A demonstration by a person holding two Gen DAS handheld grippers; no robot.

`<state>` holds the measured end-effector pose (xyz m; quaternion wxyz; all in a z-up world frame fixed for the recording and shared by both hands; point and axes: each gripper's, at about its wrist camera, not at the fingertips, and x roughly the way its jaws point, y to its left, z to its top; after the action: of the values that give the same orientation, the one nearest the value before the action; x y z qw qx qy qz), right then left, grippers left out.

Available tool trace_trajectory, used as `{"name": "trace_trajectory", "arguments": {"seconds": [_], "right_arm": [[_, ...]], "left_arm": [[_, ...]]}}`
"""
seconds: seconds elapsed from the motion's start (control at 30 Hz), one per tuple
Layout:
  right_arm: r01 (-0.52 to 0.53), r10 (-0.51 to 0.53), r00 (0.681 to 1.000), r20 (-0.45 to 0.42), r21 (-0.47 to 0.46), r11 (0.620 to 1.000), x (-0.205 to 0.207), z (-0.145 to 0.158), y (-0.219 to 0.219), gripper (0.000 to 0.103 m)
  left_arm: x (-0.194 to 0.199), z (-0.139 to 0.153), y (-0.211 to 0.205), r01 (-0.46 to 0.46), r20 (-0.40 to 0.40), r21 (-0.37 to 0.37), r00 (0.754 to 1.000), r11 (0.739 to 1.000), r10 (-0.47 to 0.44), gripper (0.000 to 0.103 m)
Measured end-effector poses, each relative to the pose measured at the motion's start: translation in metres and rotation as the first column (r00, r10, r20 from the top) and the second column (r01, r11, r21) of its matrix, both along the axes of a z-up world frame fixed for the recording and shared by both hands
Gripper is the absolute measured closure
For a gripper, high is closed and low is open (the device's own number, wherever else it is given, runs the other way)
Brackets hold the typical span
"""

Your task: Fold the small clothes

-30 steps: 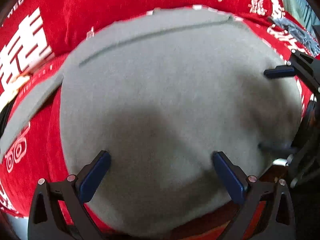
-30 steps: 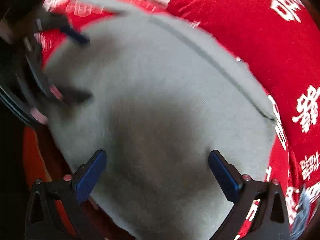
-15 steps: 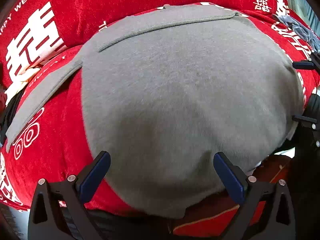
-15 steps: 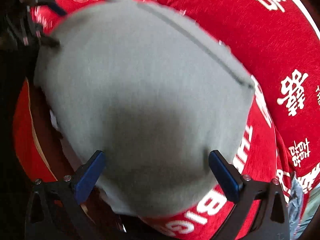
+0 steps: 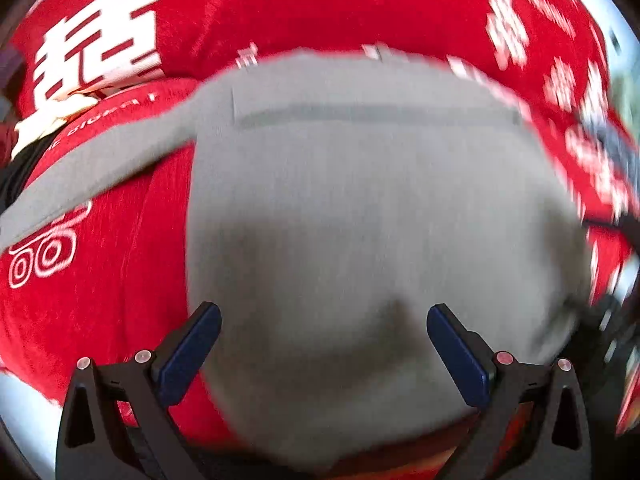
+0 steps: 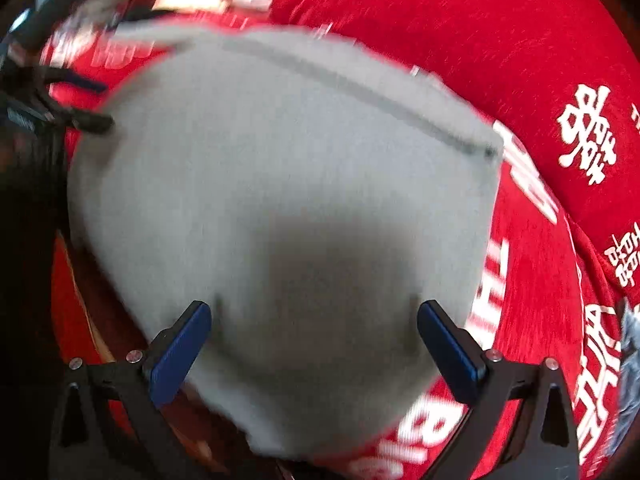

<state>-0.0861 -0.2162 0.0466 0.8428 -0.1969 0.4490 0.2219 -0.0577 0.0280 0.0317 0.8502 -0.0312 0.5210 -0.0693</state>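
Observation:
A grey garment (image 5: 360, 208) lies flat on a red cloth with white characters (image 5: 280, 12); a long grey strip runs off to its left. It also fills the right wrist view (image 6: 280, 184). My left gripper (image 5: 324, 340) is open and empty, its blue pads low over the garment's near edge. My right gripper (image 6: 314, 336) is open and empty over the same near edge, farther right. The left gripper shows at the left edge of the right wrist view (image 6: 72, 104). Both views are motion-blurred.
The red cloth (image 6: 500, 40) covers the surface all around the garment. A dark blue-grey piece of clothing (image 5: 616, 148) lies at the far right. A dark wooden edge (image 6: 104, 340) runs under the garment's near side.
Both grippers pulled back from the garment half a second ago and have now come down closer over its near edge. Both stay open and empty.

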Motion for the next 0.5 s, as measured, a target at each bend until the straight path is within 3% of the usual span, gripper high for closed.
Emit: {"name": "trace_trajectory", "arguments": {"seconds": [0.07, 0.13, 0.23, 0.3, 0.43, 0.5], "right_arm": [[0.075, -0.077, 0.997, 0.019, 0.07, 0.995, 0.033, 0.01, 0.009, 0.001], [0.157, -0.16, 0.987, 0.014, 0.127, 0.979, 0.075, 0.013, 0.008, 0.001], [0.357, -0.354, 0.934, -0.055, 0.216, 0.909, 0.135, 0.012, -0.002, 0.001], [0.429, -0.418, 0.903, -0.098, 0.25, 0.868, 0.17, 0.004, 0.001, 0.001], [0.521, -0.506, 0.854, -0.124, 0.213, 0.827, 0.226, 0.002, 0.003, 0.001], [0.543, -0.517, 0.838, -0.172, 0.19, 0.818, 0.256, -0.009, 0.006, 0.001]], "left_arm": [[0.025, 0.008, -0.008, -0.04, 0.027, -0.05, 0.999, 0.998, 0.042, 0.0], [0.07, 0.01, -0.008, -0.104, 0.044, -0.047, 0.993, 0.993, 0.106, 0.0], [0.121, 0.011, -0.009, -0.193, 0.025, -0.099, 0.98, 0.976, 0.197, 0.0], [0.152, 0.003, -0.004, -0.225, -0.012, -0.12, 0.974, 0.967, 0.225, 0.0], [0.198, -0.034, 0.011, -0.306, -0.109, -0.021, 0.947, 0.952, 0.302, 0.0], [0.205, -0.041, 0.015, -0.308, -0.061, 0.072, 0.948, 0.949, 0.313, 0.0]]}}
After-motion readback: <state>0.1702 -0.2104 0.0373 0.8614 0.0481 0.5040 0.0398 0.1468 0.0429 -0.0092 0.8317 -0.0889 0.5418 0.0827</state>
